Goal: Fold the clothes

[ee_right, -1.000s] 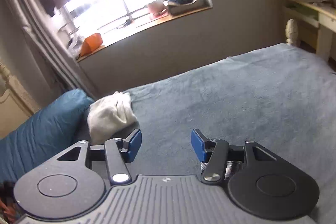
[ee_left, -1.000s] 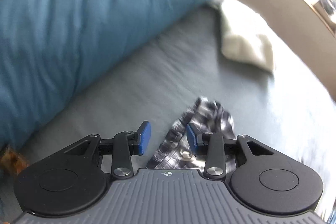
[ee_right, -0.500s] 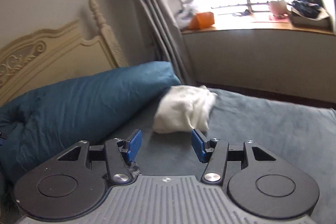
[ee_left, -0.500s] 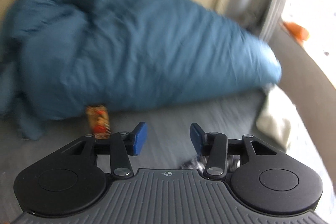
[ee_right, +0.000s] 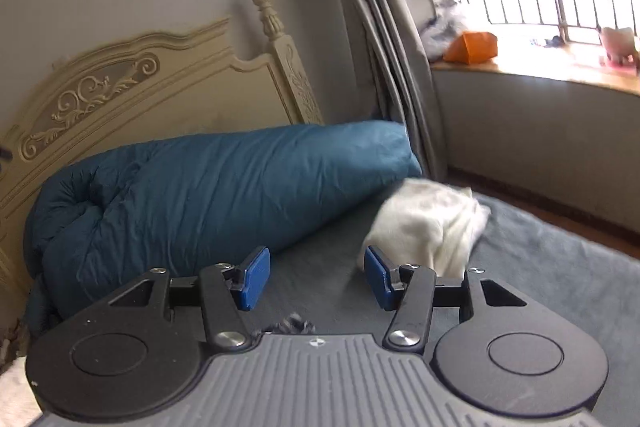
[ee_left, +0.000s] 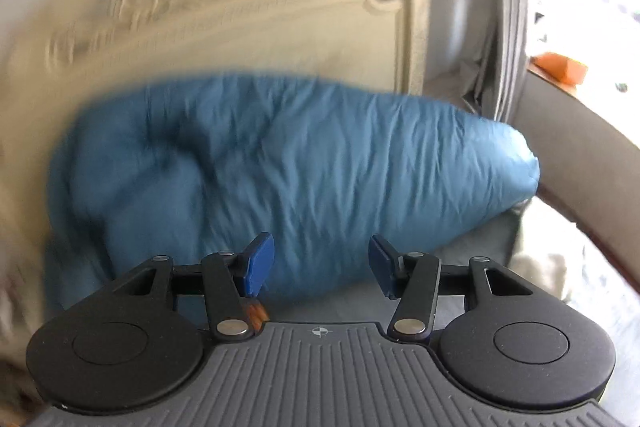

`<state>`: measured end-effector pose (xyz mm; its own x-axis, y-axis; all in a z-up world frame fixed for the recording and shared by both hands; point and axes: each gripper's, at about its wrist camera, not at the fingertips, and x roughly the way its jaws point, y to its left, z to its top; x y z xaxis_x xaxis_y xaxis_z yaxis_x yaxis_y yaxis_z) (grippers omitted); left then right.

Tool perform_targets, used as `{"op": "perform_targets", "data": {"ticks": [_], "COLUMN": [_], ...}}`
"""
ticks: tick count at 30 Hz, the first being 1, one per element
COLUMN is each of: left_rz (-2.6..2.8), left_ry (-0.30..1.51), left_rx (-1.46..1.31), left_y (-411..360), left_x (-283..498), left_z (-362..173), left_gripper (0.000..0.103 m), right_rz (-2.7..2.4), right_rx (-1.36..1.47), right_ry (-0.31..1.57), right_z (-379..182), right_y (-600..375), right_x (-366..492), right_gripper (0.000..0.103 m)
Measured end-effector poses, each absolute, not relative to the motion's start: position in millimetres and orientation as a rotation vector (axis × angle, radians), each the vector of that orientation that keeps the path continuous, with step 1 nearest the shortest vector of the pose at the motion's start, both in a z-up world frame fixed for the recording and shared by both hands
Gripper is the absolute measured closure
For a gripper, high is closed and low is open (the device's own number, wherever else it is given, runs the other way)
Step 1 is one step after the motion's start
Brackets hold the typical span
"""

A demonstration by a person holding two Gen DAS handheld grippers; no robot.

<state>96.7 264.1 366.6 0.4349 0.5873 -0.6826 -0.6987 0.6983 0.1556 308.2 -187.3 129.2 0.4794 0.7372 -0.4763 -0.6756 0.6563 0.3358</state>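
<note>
A: While both claws stood apart w/ nothing between the pads, where did the next garment lie?

B: White garment [ee_right: 432, 223] lay on the grey bed cover [ee_right: 560, 287], just ahead and to the right of the right gripper [ee_right: 317, 277], touching the end of the blue duvet [ee_right: 208, 187]. Its long axis could not be told; it was bunched.

A: Left side?

B: Left gripper [ee_left: 321, 265] had just been opening, empty, aimed at the duvet and headboard [ee_left: 224, 7]. White cloth showed only at that view's right edge.

A: Nearer hand?

B: Right, by judgement. A checked scrap [ee_right: 294, 327] showed under its nose, prob. a separate garment lying close beneath the claw.
</note>
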Motion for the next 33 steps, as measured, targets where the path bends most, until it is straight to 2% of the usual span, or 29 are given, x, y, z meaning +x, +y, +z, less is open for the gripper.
{"op": "perform_targets", "data": {"ticks": [3, 5, 6, 7, 11, 16, 19, 26, 33], "left_rz": [0.785, 0.785, 0.788, 0.791, 0.758, 0.597, 0.557, 0.479, 0.172], "left_ry": [0.737, 0.701, 0.685, 0.673, 0.633, 0.642, 0.699, 0.9, 1.019], "left_rx": [-0.042, 0.043, 0.079, 0.107, 0.189, 0.096, 0.04, -0.057, -0.076], "left_y": [260.0, 255.4, 252.8, 249.6, 225.3, 188.5, 173.9, 163.8, 177.5], "left_x": [116.2, 136.0, 147.9, 162.0, 219.0, 254.5, 265.5, 251.6, 217.5], "left_z": [431.7, 463.7, 474.4, 478.6, 451.2, 369.9, 313.6, 172.7, 17.3], "left_gripper": [0.05, 0.045, 0.038, 0.033, 0.033, 0.032, 0.033, 0.032, 0.033], "right_rz": [0.863, 0.856, 0.851, 0.845, 0.82, 0.817, 0.835, 0.834, 0.722], "right_rx": [0.149, 0.187, 0.188, 0.189, 0.17, 0.174, 0.172, 0.259, 0.23], "right_ry": [0.577, 0.525, 0.479, 0.433, 0.283, 0.217, 0.252, 0.463, 0.648], "right_z": [154.9, 173.9, 181.6, 189.3, 198.1, 183.0, 163.4, 84.3, -12.6], "right_y": [-186.5, -191.7, -195.0, -198.3, -201.7, -198.4, -201.8, -201.1, -162.9], "right_x": [311.7, 314.5, 314.9, 315.3, 313.6, 307.3, 299.5, 278.1, 231.0], "right_gripper": [0.047, 0.045, 0.041, 0.038, 0.036, 0.036, 0.036, 0.036, 0.036]}}
